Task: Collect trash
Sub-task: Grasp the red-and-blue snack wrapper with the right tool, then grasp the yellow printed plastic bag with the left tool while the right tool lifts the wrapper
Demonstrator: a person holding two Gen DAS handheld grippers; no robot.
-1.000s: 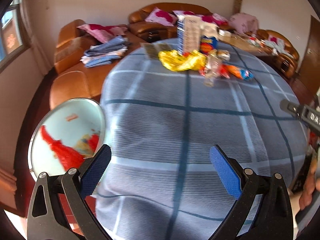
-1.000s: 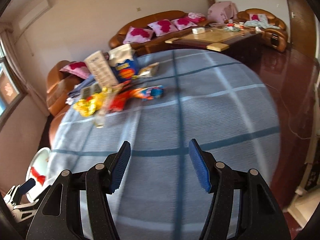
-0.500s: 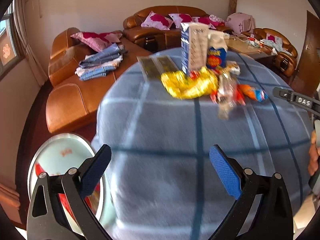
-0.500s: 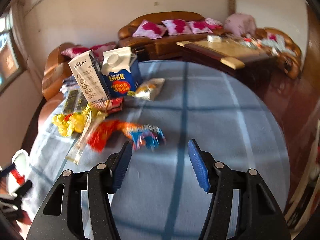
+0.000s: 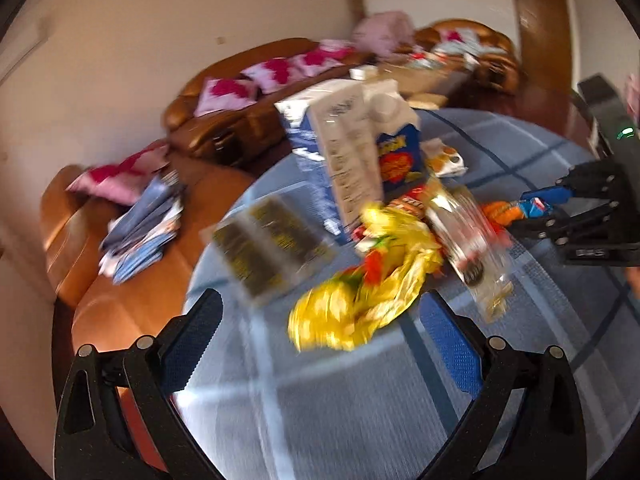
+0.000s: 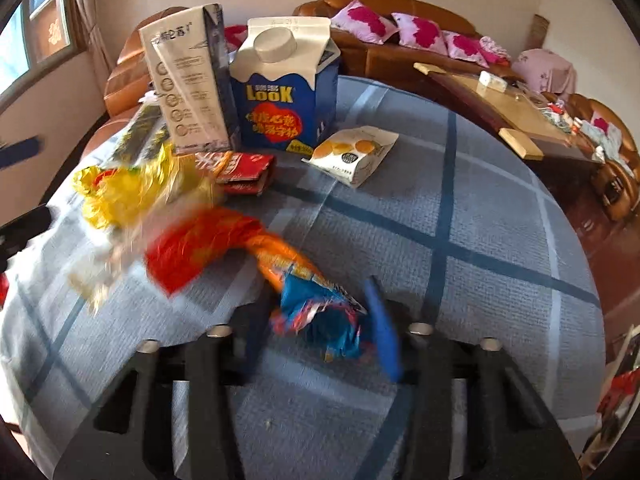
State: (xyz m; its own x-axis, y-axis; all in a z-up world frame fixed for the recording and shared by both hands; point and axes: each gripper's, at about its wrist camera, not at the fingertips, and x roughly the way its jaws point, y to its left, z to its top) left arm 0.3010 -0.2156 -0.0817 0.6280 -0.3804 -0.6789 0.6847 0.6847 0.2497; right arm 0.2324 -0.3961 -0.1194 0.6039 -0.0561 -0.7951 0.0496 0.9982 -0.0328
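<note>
Trash is piled on a round table with a blue checked cloth (image 6: 480, 280). An orange and blue wrapper (image 6: 320, 316) lies with its blue end between the jaws of my right gripper (image 6: 316, 320). The jaws are closing and their pads touch it on both sides. The left wrist view shows that right gripper (image 5: 536, 210) from the side. My left gripper (image 5: 316, 340) is open, just short of a crumpled yellow wrapper (image 5: 360, 300). Behind it stand a grey-white carton (image 6: 188, 88) and a blue LOOK carton (image 6: 284, 96).
A white snack packet (image 6: 354, 154), a red packet (image 6: 244, 170), a clear wrapper (image 5: 472, 248) and a dark flat pack (image 5: 268, 248) also lie on the cloth. Brown leather sofas (image 5: 132, 264) with cushions and folded clothes ring the table. A wooden coffee table (image 6: 516, 112) stands at the right.
Both grippers moved in toward the pile. The right gripper's jaws narrowed around the orange and blue wrapper. The round bin beside the table dropped out of the left wrist view.
</note>
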